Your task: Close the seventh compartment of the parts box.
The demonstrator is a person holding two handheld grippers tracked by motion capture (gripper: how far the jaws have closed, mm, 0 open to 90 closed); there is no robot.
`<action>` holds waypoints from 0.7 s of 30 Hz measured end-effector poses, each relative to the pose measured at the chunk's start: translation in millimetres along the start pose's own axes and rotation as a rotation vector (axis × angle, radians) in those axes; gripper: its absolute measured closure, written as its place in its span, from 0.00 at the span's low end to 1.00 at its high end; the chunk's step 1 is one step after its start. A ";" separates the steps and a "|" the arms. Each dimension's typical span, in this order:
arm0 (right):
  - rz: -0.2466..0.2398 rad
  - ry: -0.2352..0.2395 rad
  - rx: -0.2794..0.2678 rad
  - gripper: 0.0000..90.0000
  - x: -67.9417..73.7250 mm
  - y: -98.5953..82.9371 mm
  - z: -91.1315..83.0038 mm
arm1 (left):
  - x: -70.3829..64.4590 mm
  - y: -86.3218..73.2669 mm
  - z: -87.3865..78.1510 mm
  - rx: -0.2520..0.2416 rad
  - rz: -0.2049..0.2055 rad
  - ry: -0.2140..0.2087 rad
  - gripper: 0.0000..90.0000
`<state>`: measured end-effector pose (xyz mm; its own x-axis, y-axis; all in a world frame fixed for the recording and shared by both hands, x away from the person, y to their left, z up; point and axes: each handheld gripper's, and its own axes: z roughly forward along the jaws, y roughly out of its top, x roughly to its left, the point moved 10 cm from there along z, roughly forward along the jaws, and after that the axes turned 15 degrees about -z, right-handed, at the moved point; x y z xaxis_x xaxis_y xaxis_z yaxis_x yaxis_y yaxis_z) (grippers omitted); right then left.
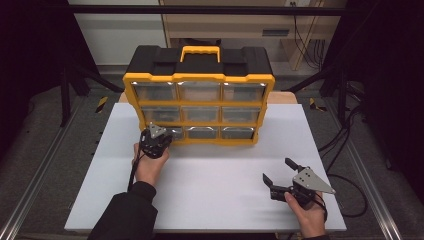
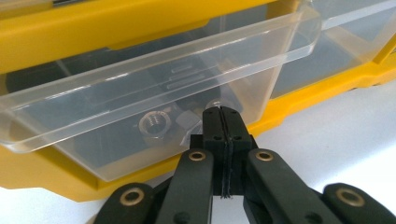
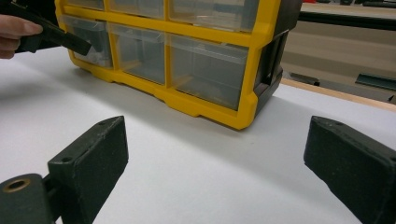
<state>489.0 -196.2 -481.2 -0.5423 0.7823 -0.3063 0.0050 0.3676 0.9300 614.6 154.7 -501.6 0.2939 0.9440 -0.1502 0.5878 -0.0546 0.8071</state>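
The left gripper [image 1: 161,134] is at the bottom-left drawer [image 2: 140,98] of the yellow organizer [image 1: 198,95], which stands upright at the back of the white surface [image 1: 210,175]. Its fingers [image 2: 212,126] are pressed together, tips touching the clear drawer front near its lower edge. A metal nut [image 2: 154,125] lies inside the drawer. The right gripper [image 1: 277,172] rests well apart at the surface's right, fingers [image 3: 98,149] wide and holding nothing.

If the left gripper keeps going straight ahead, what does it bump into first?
Most likely the clear drawer at the bottom left of the yellow organizer. The left gripper, jaws shut, already sits right at its front wall, though contact is hard to judge.
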 end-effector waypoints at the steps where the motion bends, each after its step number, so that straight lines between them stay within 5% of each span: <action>1: 0.001 -0.004 0.002 0.07 -0.6 -0.5 0.0 | 0.9 -0.3 -0.4 0.008 0.009 0.002 0.99; 21: 0.001 -0.012 0.018 0.05 -1.8 -2.8 1.2 | 1.0 1.9 2.9 -0.012 -0.027 -0.006 0.99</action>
<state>490.9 -198.1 -483.5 -0.5326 0.7883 -0.3081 0.0201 0.3757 0.9265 618.1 154.6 -501.9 0.2826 0.9430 -0.1758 0.5864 -0.0248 0.8096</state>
